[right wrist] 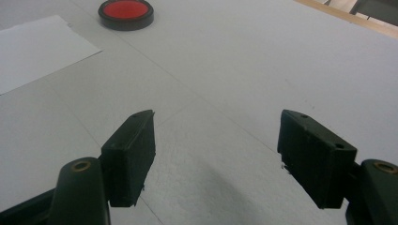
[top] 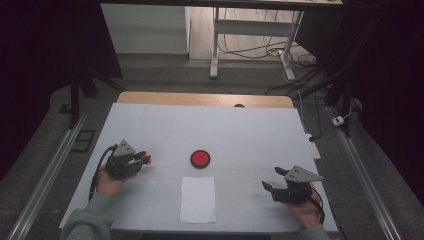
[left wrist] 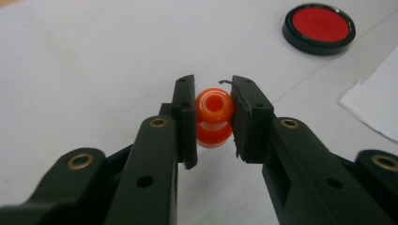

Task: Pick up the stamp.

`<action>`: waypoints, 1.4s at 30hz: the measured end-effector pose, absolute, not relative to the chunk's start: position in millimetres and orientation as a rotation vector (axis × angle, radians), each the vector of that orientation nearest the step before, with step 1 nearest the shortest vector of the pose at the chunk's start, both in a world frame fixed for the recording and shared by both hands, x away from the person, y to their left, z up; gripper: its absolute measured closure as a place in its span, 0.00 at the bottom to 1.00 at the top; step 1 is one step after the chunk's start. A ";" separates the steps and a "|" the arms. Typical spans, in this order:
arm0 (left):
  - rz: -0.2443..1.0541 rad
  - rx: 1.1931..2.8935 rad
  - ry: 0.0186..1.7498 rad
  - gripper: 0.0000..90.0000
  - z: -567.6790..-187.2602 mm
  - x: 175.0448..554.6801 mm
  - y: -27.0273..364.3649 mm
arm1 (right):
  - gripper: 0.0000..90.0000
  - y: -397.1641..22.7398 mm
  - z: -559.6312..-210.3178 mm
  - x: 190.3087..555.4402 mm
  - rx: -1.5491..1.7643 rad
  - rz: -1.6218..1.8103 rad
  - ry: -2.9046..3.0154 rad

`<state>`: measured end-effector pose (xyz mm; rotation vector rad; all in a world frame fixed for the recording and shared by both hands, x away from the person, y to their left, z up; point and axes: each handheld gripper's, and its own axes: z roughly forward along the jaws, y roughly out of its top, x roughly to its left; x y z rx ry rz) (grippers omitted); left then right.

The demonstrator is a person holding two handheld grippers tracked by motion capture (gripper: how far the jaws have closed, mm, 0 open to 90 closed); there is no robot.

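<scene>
My left gripper (left wrist: 213,101) is shut on a small orange bottle-shaped piece (left wrist: 214,117), whose round open top faces the camera between the two pads. In the high view this gripper (top: 144,158) sits at the table's left, held by a hand in a grey sleeve, with the orange piece (top: 146,160) at its tip. My right gripper (right wrist: 216,136) stands open with nothing between its jaws, low over the white tabletop. In the high view it (top: 272,179) is at the right near the front edge.
A red disc in a black rim (top: 200,158) lies at the table's middle, also seen as a red disc (left wrist: 319,28) and a red disc (right wrist: 126,12). A white paper sheet (top: 198,199) lies in front of it. The white table (top: 225,130) ends in a wooden strip at the back.
</scene>
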<state>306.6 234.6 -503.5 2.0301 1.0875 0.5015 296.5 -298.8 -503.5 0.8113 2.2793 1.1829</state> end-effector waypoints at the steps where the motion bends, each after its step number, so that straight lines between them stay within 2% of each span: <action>1: 0.505 2.023 1.084 0.80 -502.2 305.8 234.5 | 0.31 -298.8 -503.5 296.5 0.813 1.184 2.278; 20: 0.435 1.838 1.005 0.80 -474.9 295.6 229.7 | 0.31 -297.4 -504.1 296.6 0.812 1.179 2.279; 42: 0.415 1.811 0.875 0.80 -454.8 287.5 200.1 | 0.31 -297.2 -504.3 296.9 0.818 1.180 2.267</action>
